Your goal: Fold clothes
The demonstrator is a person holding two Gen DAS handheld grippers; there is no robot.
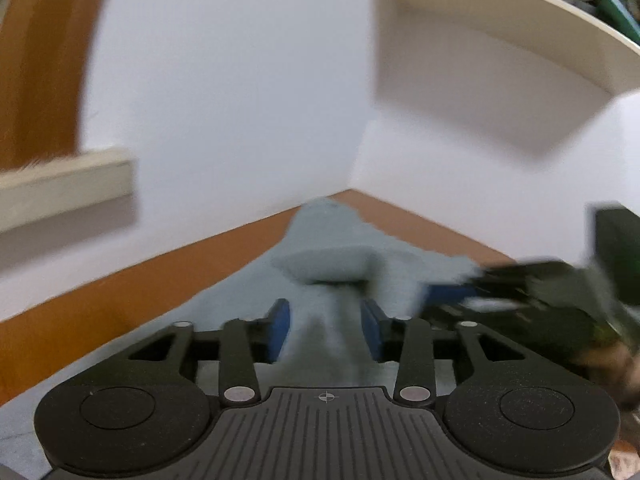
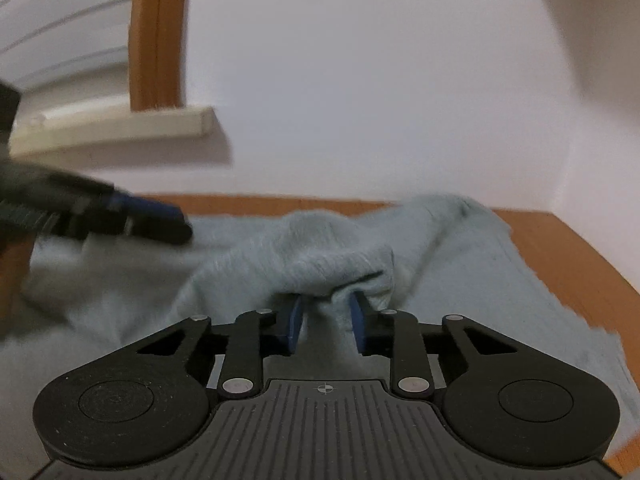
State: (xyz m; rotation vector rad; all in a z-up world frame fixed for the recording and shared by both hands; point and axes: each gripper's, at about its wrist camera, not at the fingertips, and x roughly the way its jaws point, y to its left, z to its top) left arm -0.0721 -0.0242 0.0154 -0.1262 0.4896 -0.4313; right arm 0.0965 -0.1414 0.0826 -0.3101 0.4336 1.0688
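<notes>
**Both grippers pinch a pale blue garment on a wooden table**

The right gripper (image 2: 326,322) has its two blue pads (image 2: 295,326) pressed in on a bunched ridge of the pale blue-grey garment (image 2: 460,280), with cloth filling the gap between them. The knit rises in a hump just beyond the fingertips and slopes away to the far right, where a peak of cloth stands near the wall.

The left gripper (image 1: 326,330) likewise holds a fold of the same garment (image 1: 224,304) between its blue pads (image 1: 280,328); a thick rolled lip of cloth hangs just past the fingertips. The view is blurred, so the exact bite of the pads on the cloth is hard to judge.

Each gripper shows in the other's camera: the left one at the left in the right wrist view, the right one at the right in the left wrist view, both smeared.

The garment lies spread over an orange-brown wooden table (image 2: 560,240) set in a corner of white walls (image 2: 360,80). A pale window sill (image 2: 120,126) projects from the far left wall, and a cream shelf (image 1: 500,20) hangs high on the right.
</notes>
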